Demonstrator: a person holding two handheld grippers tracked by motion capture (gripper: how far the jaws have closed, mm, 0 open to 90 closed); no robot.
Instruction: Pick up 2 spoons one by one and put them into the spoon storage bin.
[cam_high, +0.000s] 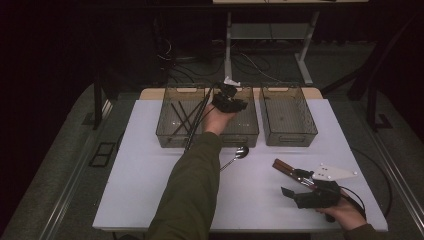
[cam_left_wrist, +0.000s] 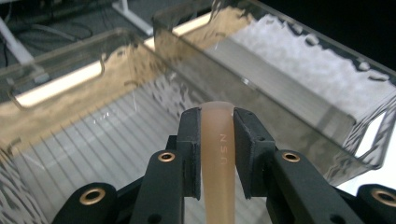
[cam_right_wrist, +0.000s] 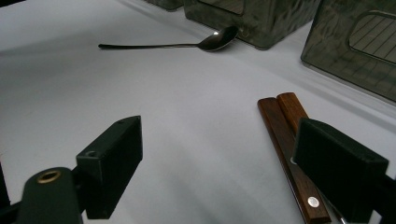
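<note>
The left claw (cam_left_wrist: 218, 140) grips a pale, translucent tan handle (cam_left_wrist: 218, 163), smooth and rounded at its tip, with small raised letters along it. In the high view the left claw (cam_high: 229, 101) holds it over the middle bin (cam_high: 240, 134) of three smoked, clear-walled bins at the counter's far edge; the ribbed bin floor lies below the jaws, with walls close on both sides. The left bin (cam_high: 167, 131) holds dark sticks. The right claw (cam_right_wrist: 219, 158) rests with its jaws wide apart and nothing between them, low over the white counter (cam_high: 150, 170), beside two wood-handled utensils (cam_right_wrist: 287, 140). A metal spoon (cam_right_wrist: 187, 44) lies just before the middle bin, with bare counter around it.
</note>
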